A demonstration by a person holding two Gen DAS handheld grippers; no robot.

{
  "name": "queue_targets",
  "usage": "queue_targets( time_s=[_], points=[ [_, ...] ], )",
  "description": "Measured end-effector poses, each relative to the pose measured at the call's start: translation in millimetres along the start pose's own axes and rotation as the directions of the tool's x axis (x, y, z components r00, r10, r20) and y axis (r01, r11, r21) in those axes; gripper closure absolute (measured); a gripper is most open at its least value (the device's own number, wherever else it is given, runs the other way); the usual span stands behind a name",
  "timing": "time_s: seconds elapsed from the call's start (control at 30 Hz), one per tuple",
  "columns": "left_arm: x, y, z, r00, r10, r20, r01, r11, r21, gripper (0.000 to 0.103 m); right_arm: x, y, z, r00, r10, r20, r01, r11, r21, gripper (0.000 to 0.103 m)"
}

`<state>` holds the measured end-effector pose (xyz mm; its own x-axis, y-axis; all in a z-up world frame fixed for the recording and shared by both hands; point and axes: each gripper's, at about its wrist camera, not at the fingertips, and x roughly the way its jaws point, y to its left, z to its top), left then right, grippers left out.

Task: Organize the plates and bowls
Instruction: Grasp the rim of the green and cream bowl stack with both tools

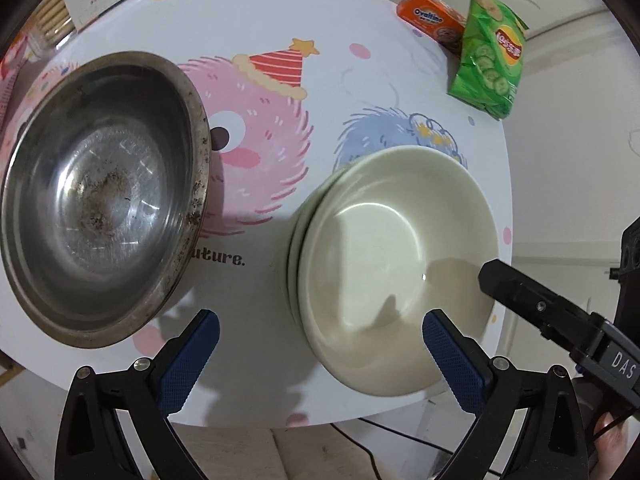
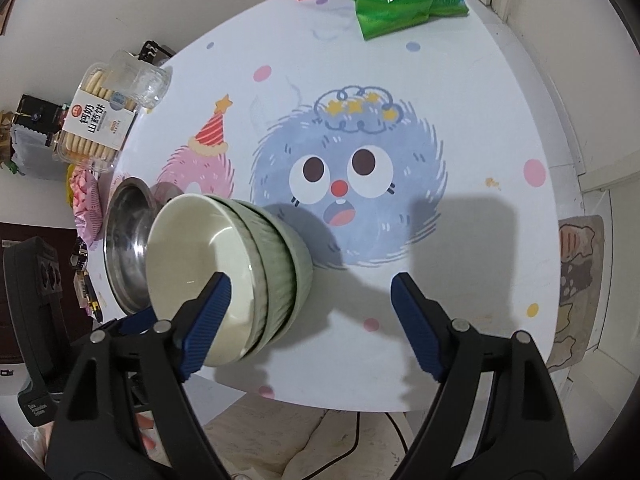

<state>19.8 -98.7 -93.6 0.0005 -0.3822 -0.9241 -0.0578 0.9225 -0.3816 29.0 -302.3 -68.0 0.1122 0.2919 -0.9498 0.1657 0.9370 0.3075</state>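
A: Left gripper (image 1: 320, 344) first. Its 2 blue pads are spread wide with nothing between them, and it points steeply down at the table (image 1: 280, 8) near the front edge. One pad hangs just off the steel bowl (image 1: 104, 196); the other overlaps the near rim of the stack of green bowls (image 1: 396, 264).

B: And the right gripper (image 2: 310, 312)?

A: Also spread, holding nothing. In the right wrist view its left-hand pad sits in front of the top bowl's near rim, so I can't tell whether it touches. The other pad hangs over bare table.

B: How many bowls in that stack?

A: I count 3 nested, ribbed on the outside, standing near the table's front edge just beside the steel bowl, which is dirty inside.

B: So what could go wrong?

A: My guess is the next move is a pinch on a rim. The stack is close to the edge, so a sideways shove from a pad that lands outside the rim could slide it toward the drop. The glaze looks slick, so a shallow grip may slip. A pinch that catches 2 rims could lift 2 bowls, and the lower one may fall free.

B: Anything between the 2 tools?

A: Both crowd the same stack, so they could knock together. The chip bag (image 1: 490, 52) and orange packet (image 1: 432, 18) are well apart at the far edge, as is the biscuit box (image 2: 94, 120) on the other side.
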Motion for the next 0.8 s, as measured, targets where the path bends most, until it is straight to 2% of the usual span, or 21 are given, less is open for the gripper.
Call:
queue_targets(
  time_s=[0.2, 0.23, 0.27, 0.3, 0.33, 0.37, 0.4, 0.43, 0.57, 0.63, 0.7, 0.8],
  points=[
    [9.7, 9.3, 4.7, 1.000, 0.019, -0.002, -0.019, 0.999, -0.048, 0.003, 18.7, 0.5, 3.3, 0.999, 0.005, -0.048, -0.004, 1.000, 0.020, 0.021],
    [11.2, 10.0, 4.8, 1.000, 0.021, -0.003, -0.021, 0.998, -0.051, 0.005, 22.8, 0.3, 4.0, 0.998, 0.010, -0.060, -0.008, 1.000, 0.028, 0.021],
    [12.4, 10.4, 4.9, 1.000, 0.019, -0.004, -0.019, 0.998, -0.055, 0.014, 25.7, 0.1, 4.4, 0.997, 0.012, -0.070, -0.009, 0.999, 0.033, 0.021],
    [14.1, 11.5, 5.7, 1.000, 0.020, -0.011, -0.021, 0.998, -0.060, 0.026, 28.5, 0.4, 4.8, 0.997, 0.008, -0.078, -0.005, 0.999, 0.033, 0.027],
    [16.2, 11.8, 6.2, 1.000, 0.024, -0.016, -0.025, 0.998, -0.065, 0.033, 30.3, 0.4, 5.5, 0.997, 0.006, -0.083, -0.003, 1.000, 0.030, 0.033],
    [17.1, 12.6, 7.1, 1.000, 0.017, -0.019, -0.019, 0.997, -0.071, 0.036, 32.6, 0.5, 5.6, 0.996, 0.007, -0.091, -0.004, 1.000, 0.030, 0.045],
    [17.5, 13.4, 8.2, 1.000, 0.002, -0.021, -0.004, 0.997, -0.078, 0.038, 35.1, 0.2, 5.7, 0.995, 0.015, -0.100, -0.012, 0.999, 0.034, 0.050],
    [17.2, 13.5, 9.1, 1.000, -0.004, -0.020, 0.002, 0.997, -0.082, 0.040, 36.8, -0.3, 5.7, 0.994, 0.020, -0.107, -0.016, 0.999, 0.038, 0.053],
    [13.0, 7.5, 13.9, 1.000, -0.028, -0.003, 0.027, 0.997, -0.073, 0.061, 40.6, 4.1, 6.8, 0.994, -0.006, -0.112, 0.008, 1.000, 0.019, 0.059],
    [12.9, 3.0, 17.3, 1.000, -0.019, -0.008, 0.019, 0.998, -0.063, 0.064, 43.2, 6.0, 7.1, 0.992, -0.001, -0.123, 0.004, 1.000, 0.027, 0.064],
    [13.3, 2.9, 18.2, 1.000, -0.023, -0.012, 0.022, 0.997, -0.071, 0.065, 43.7, 7.2, 8.0, 0.992, 0.025, -0.127, -0.020, 0.999, 0.040, 0.074],
    [12.9, 5.6, 17.9, 0.999, -0.037, -0.013, 0.036, 0.996, -0.083, 0.068, 43.8, 12.6, 8.5, 0.991, 0.011, -0.131, -0.009, 1.000, 0.015, 0.074]
  ],
)
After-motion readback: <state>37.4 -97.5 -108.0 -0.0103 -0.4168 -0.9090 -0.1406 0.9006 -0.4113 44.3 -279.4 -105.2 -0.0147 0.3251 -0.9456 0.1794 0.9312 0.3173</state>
